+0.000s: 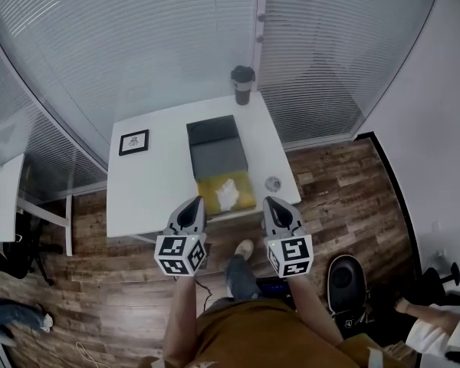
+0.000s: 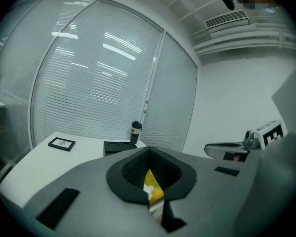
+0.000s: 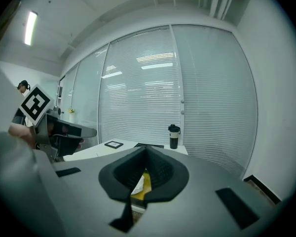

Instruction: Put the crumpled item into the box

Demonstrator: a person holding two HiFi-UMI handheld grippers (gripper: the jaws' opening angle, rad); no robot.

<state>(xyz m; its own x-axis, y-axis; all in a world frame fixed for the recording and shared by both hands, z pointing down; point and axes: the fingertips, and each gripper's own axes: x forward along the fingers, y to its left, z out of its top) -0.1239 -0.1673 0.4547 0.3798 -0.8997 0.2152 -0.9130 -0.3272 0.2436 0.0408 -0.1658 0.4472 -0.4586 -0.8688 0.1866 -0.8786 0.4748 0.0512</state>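
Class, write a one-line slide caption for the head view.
Left hand-held gripper and right hand-held gripper poised at the table edge, crumpled white item on yellow pad beside dark box.

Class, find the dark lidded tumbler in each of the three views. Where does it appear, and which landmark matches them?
Head view: tumbler at the white table's far edge, top centre.
Left gripper view: tumbler just left of centre.
Right gripper view: tumbler just right of centre.
Shared landmark: the black picture frame, left of the tumbler in every view.
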